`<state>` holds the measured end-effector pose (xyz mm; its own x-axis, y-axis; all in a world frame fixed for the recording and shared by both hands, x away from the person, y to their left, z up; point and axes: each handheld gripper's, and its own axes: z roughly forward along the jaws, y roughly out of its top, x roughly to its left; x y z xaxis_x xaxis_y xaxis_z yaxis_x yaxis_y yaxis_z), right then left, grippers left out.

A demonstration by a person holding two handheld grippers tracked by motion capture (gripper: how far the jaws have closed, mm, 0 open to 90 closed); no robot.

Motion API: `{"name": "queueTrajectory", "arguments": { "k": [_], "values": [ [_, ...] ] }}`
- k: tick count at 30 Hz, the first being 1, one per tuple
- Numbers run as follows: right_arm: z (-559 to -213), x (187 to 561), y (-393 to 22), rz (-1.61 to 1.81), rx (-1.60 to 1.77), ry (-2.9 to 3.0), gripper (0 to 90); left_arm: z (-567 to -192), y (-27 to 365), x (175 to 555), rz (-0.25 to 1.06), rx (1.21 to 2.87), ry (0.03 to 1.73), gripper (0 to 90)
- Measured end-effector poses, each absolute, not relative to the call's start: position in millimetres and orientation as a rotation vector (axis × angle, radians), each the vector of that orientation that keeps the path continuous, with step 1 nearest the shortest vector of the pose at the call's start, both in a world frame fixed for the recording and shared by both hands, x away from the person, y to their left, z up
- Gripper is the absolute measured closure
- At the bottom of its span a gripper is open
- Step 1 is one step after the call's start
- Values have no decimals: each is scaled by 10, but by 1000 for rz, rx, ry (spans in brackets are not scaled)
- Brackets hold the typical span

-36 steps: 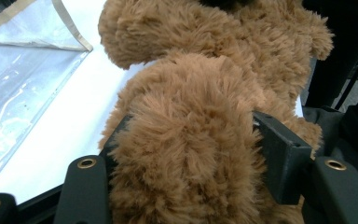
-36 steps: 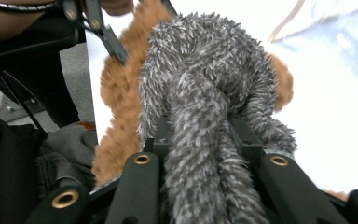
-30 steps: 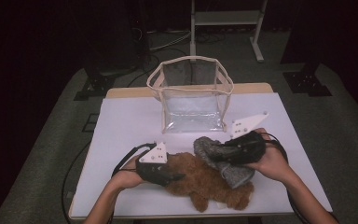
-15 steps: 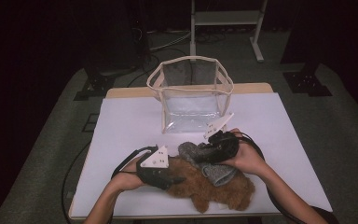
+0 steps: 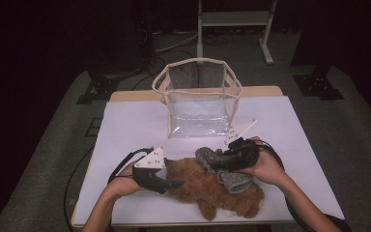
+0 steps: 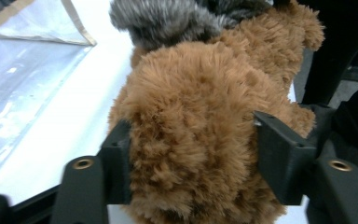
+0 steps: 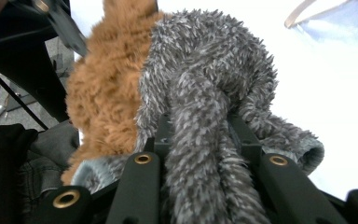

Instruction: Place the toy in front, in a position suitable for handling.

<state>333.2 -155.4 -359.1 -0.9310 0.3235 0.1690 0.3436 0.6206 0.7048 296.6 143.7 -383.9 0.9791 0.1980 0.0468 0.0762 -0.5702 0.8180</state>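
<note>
Right claw (image 5: 221,161), clamped on grey cloth (image 5: 232,179), moved left and down onto bear (image 5: 212,191); left claw (image 5: 174,183) pins bear. Dressing underway.

1 brown plush toy (image 5: 212,191), 1 grey fuzzy garment (image 5: 222,166), 1 clear bag (image 5: 198,99), 2 grippers.
</note>
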Motion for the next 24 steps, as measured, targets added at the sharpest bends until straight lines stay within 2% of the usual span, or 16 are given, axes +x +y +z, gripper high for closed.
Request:
{"name": "queueTrajectory", "arguments": {
  "k": [7,11,14,18,24],
  "values": [
    [-3279,3212,-1349,-1312,-445,-2836,685,-3844,1303,2954,175,2178,164,422],
    [-3391,3201,-1235,-1241,-396,-2873,680,-3846,1291,2942,189,2183,144,421],
    [-3543,3222,-1338,-1225,-445,-2866,681,-3868,1312,2955,190,2163,148,408],
    [-3665,3244,-1554,-1277,-508,-2812,689,-3866,1336,2988,193,2140,172,352],
    [-3728,3261,-1720,-1301,-560,-2789,700,-3946,1417,3028,176,2139,224,210]
  ]
}}
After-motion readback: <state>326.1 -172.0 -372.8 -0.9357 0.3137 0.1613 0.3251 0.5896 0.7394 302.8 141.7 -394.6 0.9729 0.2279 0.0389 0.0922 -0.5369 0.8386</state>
